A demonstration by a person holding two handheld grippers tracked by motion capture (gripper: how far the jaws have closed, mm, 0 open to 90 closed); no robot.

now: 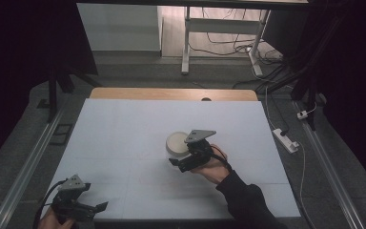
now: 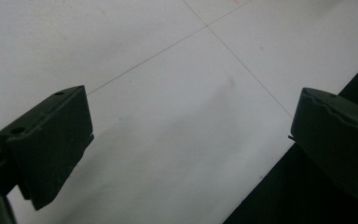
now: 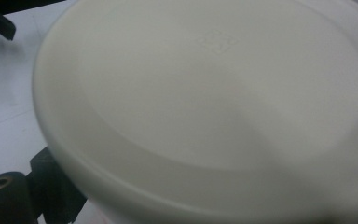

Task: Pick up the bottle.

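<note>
White tub [image 1: 177, 144] mid-table [image 1: 124, 133], left gripper [image 1: 93, 208] open at near edge.

Tub [image 1: 177, 143] mid-table [image 1: 124, 129]; L gripper [image 1: 97, 208] near-left.

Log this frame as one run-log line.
right gripper: at white lidded container, grasp unclear | left gripper: open, idle near table front-left corner

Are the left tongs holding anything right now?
No: the left tongs stand wide open, with nothing but the bare white table between their jaws.
</note>
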